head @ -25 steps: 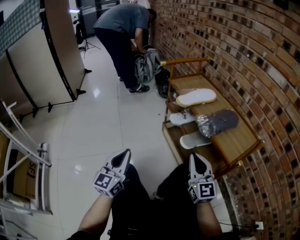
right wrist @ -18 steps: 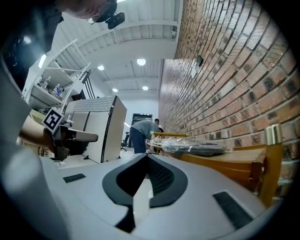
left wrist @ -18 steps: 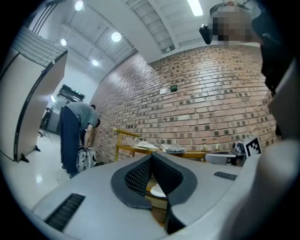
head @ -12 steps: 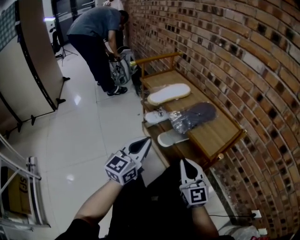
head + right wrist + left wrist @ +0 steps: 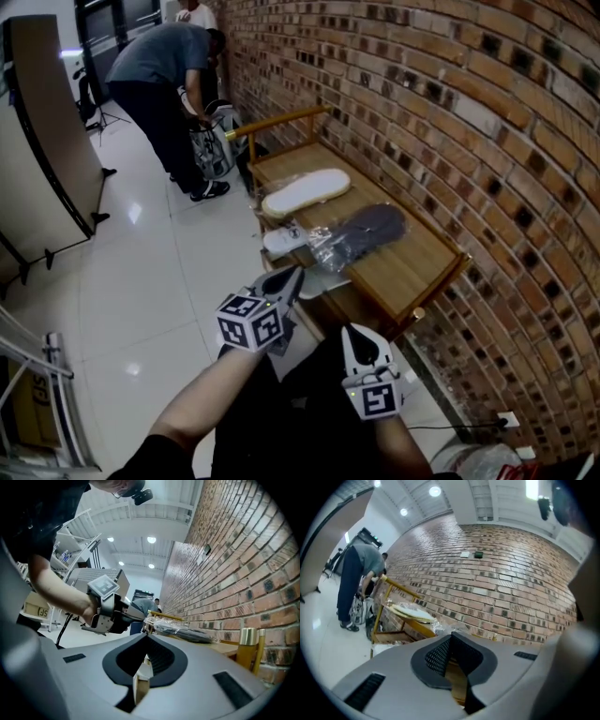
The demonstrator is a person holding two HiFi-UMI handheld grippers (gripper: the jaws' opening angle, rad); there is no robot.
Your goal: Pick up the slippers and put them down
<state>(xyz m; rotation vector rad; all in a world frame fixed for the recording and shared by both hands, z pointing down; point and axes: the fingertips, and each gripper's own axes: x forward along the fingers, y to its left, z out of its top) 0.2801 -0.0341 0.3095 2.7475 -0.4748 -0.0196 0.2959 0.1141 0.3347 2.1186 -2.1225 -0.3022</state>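
A wooden rack (image 5: pixel 422 246) stands along the brick wall. On its top lie a cream slipper (image 5: pixel 305 190) and a dark grey slipper (image 5: pixel 364 230), each in clear plastic. Two white slippers (image 5: pixel 284 239) rest on the lower shelf; the nearer one (image 5: pixel 323 279) is partly hidden. My left gripper (image 5: pixel 292 273) is shut and empty, its tip just in front of the rack's near lower corner. My right gripper (image 5: pixel 350 329) is shut and empty, lower down by my legs. The left gripper view shows the shut left gripper (image 5: pixel 451 635) pointing at the cream slipper (image 5: pixel 412 612). The right gripper (image 5: pixel 146 635) faces the dark slipper (image 5: pixel 180 632).
A person (image 5: pixel 164 80) bends over a bag (image 5: pixel 211 150) at the rack's far end. A folding partition (image 5: pixel 42 159) stands at the left, and a metal frame (image 5: pixel 37 375) at the near left. White tiled floor (image 5: pixel 159 272) lies between them. A wall socket (image 5: pixel 506 419) is low on the right.
My left gripper has swung forward and to the right, from above my knee to the rack's near corner. The right gripper has drawn slightly back. The head view has turned toward the rack.
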